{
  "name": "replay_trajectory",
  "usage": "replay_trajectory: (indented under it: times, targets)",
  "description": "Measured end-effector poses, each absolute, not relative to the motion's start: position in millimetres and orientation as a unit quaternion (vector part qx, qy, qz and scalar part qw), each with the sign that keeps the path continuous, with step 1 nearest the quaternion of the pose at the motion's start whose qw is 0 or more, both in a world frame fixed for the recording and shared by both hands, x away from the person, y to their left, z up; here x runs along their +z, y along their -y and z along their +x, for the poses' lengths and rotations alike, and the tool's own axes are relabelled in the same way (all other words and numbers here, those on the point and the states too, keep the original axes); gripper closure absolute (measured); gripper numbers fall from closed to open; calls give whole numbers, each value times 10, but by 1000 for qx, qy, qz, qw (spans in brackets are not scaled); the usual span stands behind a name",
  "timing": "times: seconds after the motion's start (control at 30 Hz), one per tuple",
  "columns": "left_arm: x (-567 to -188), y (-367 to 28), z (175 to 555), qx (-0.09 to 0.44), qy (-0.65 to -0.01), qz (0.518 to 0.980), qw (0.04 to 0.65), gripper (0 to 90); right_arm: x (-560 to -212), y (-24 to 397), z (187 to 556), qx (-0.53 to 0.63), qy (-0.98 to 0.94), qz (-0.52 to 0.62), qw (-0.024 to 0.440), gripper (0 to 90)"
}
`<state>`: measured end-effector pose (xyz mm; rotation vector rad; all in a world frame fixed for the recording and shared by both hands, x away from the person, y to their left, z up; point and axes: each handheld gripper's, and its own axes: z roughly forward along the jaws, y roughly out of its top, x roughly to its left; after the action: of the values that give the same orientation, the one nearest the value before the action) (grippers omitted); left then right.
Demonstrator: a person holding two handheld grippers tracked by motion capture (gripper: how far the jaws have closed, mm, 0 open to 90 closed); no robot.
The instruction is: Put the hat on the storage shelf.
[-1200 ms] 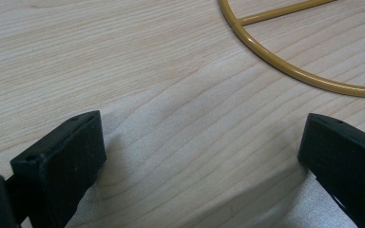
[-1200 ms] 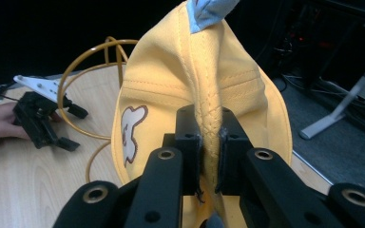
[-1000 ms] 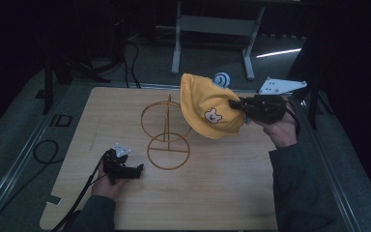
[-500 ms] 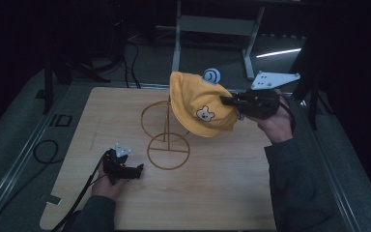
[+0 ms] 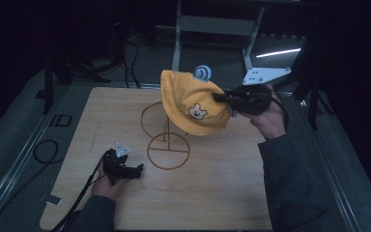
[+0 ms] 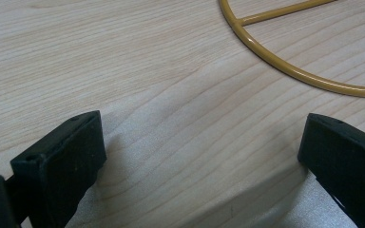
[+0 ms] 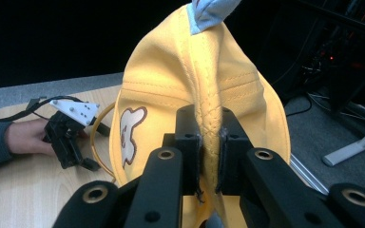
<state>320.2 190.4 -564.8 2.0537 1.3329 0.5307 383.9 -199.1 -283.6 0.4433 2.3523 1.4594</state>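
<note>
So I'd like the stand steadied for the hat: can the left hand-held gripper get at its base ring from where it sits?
Probably yes. The left hand-held gripper rests open on the table, and only bare wood lies between it and the stand's base ring.

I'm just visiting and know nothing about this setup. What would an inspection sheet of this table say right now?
Surface: light wooden table, bare apart from the items below.
Job's things: yellow hat with a bear patch, held in the air over the gold wire stand; the stand sits upright mid-table.
Clutter: nothing seen.
Grippers: right gripper shut on a fold of the hat's brim; left gripper open, jaws wide, resting low on the table beside the stand's base ring.
Cables: a black cable trails from the left gripper off the table edge; more lie on the floor.
Surroundings: dark room, grey floor, a metal frame beyond the table.
</note>
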Motion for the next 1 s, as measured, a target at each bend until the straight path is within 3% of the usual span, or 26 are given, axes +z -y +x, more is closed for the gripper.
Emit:
replay_trajectory:
  times: [1.0]
  targets:
    - [-5649,-1902,3203,202,-506,777,314,20,-2862,1350,4079,488,-849,139,147,800]
